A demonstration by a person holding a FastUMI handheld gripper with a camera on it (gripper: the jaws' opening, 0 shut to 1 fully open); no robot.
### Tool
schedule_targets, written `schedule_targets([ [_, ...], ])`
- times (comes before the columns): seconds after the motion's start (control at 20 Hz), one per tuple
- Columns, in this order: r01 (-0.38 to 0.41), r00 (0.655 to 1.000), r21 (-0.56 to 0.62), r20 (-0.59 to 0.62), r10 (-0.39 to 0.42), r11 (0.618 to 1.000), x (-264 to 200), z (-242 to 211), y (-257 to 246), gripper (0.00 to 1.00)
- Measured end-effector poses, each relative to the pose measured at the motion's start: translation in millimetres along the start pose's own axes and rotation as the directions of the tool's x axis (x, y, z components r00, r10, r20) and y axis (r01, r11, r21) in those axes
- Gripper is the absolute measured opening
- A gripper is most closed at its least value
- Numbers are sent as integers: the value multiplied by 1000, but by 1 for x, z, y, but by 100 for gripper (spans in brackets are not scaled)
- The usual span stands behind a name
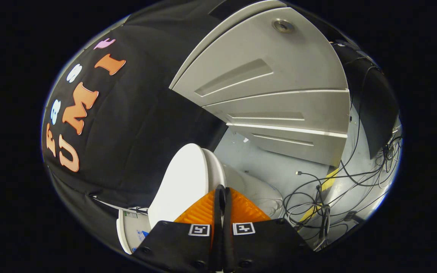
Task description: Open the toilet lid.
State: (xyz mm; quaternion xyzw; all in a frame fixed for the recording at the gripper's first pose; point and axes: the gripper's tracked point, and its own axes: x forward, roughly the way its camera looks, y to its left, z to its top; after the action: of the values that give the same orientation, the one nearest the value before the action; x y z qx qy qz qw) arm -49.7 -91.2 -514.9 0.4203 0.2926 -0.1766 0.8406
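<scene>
Gripper (221,189) fingers together, pinching nothing visible, tips touching or just beside the rim of the toilet lid (184,182), already raised near upright toward the black cloth wall. Better to ease off gently, leaving it leaning back. Beyond, cables (317,197) and grey panelled door (279,87).

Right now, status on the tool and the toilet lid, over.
Tool shut, fingers together, gripping nothing. Toilet lid raised, standing upright just ahead of the fingertips, against the black cloth. Loose cables on the floor beside the bowl, off the tool's line.
</scene>
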Motion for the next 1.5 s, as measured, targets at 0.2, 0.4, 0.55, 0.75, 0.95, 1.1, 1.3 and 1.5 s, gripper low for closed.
schedule_targets([
  [0.2,-9,999,-38,37,10,999,-4,11,15,8],
  [0.4,-34,998,-82,46,38,996,-14,18,34,9],
  [0.55,-43,995,-122,82,54,992,-18,27,50,8],
  [0.75,-66,992,-179,92,84,982,-30,29,74,8],
  [0.95,-103,986,-253,104,132,962,-47,34,107,8],
  [1.1,-126,979,-315,112,169,941,-60,37,135,8],
  [1.3,-159,969,-398,111,220,904,-78,33,177,8],
  [1.5,-195,956,-486,100,276,852,-99,23,220,8],
])
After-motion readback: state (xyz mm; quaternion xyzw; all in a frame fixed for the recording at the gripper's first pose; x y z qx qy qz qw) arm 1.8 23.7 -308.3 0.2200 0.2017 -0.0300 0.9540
